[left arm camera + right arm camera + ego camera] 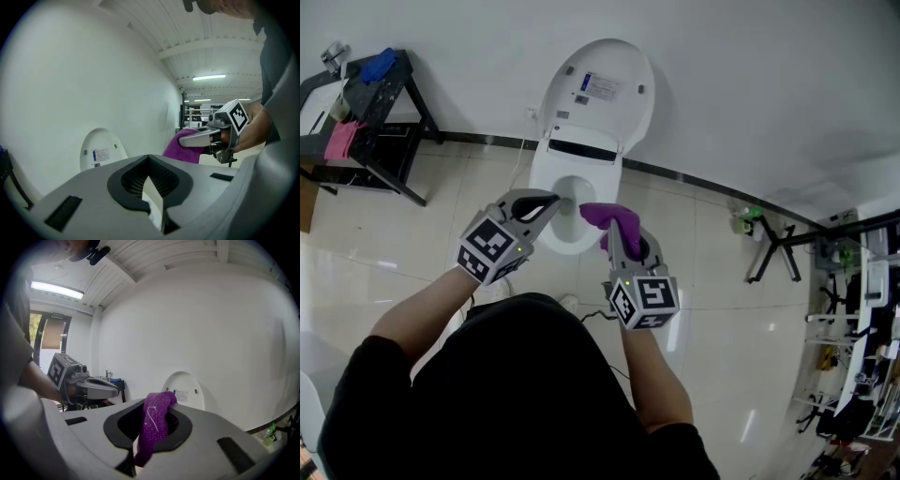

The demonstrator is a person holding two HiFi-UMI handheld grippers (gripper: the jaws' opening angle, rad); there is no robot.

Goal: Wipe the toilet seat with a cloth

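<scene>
So here's what I'm seeing on my end. The right hand-held gripper (614, 234) is clenched on a purple terry cloth (607, 217). Its own view shows the cloth pinched right between the jaws, with the top folded over past them and a loose white thread on the fabric. The cloth sits at that gripper's tip, hovering over the front right part of the white toilet seat (542, 183). I can't tell if it's actually touching the seat yet.

The left hand-held gripper (551, 200) is just beside the right one, on its left, with its tip over the left side of the bowl opening. Its jaws are closed together with nothing between them, just a thin sliver of light showing in its own view. From that view the cloth and the other gripper are off to the right and a bit ahead.

The round white toilet lid (600, 89) is flipped up against the white wall, straight ahead of both grippers, with a small blue-and-white label on it.

Well off to the left of the left gripper there's a black metal-frame bench (380, 103) with a blue item (380, 64) and a pink cloth (342, 139) on it. The floor is glossy beige tile (712, 281).
</scene>
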